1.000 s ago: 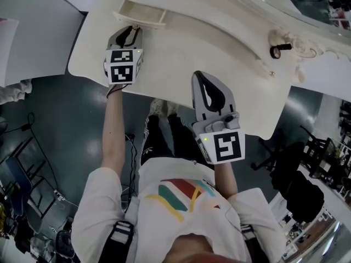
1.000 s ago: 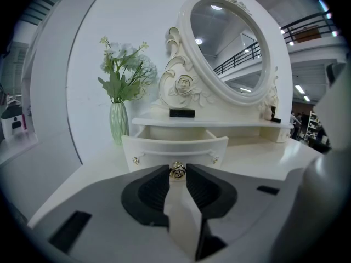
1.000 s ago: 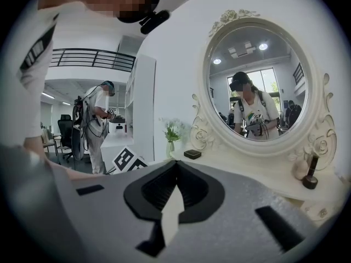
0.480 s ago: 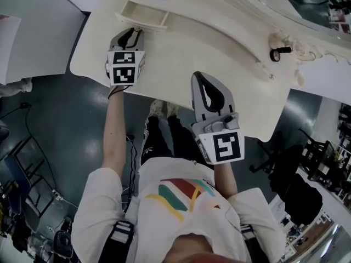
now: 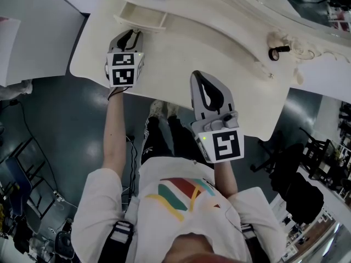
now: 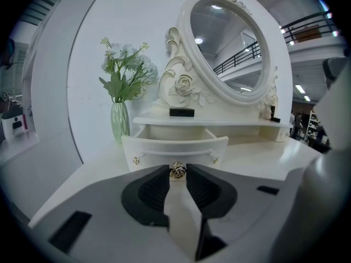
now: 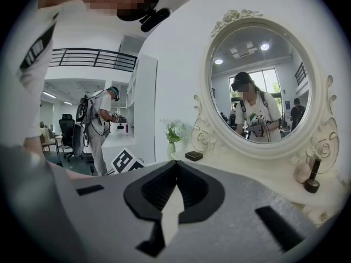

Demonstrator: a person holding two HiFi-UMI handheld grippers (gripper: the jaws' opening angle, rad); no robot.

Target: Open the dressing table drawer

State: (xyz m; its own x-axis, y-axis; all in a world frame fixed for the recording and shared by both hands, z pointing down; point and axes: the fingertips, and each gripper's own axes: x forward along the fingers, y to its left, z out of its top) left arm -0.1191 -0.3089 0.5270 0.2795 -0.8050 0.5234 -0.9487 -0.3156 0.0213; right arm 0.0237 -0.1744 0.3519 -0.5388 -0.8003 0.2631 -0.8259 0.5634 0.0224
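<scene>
Nothing moved: drawer (image 5: 140, 15), upper left, stands open, task likely done; left gripper (image 6: 176, 167) pinches knob (image 6: 176, 171); right gripper (image 7: 175, 163) closed, empty.

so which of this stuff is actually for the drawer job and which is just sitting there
For the job: drawer, knob, left gripper shut on the knob.

Just lying about: vase, black box, mirror, bottle, right gripper (shut, empty).
</scene>
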